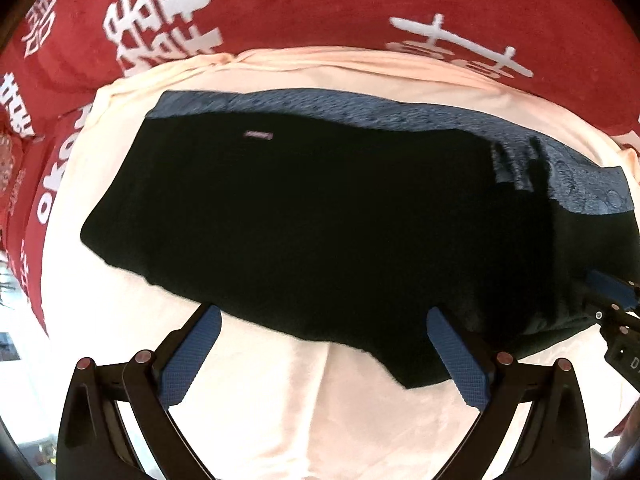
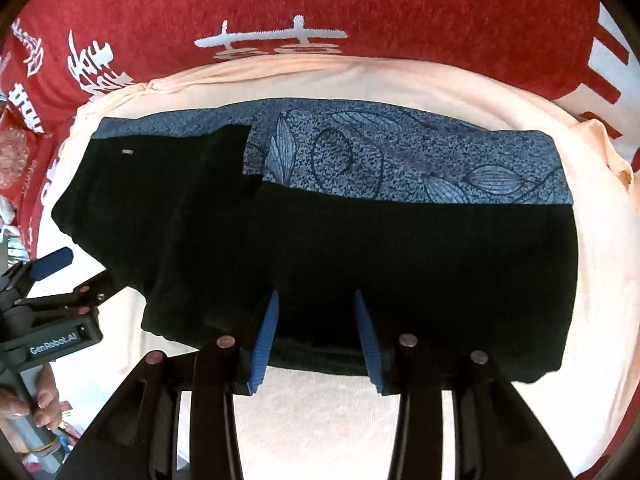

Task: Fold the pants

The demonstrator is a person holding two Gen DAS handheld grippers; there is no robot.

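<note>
The black pants [image 2: 320,248], already doubled over with the blue leaf-print fabric [image 2: 400,156] showing along the far edge, are laid on the peach sheet [image 2: 320,420] with the long axis running left to right. The right gripper [image 2: 316,336] is held part-spread over the near edge, nothing pinched. The left gripper [image 1: 324,356], spread wide and empty, is placed before the left end, so either end could be taken for the next fold.
</note>
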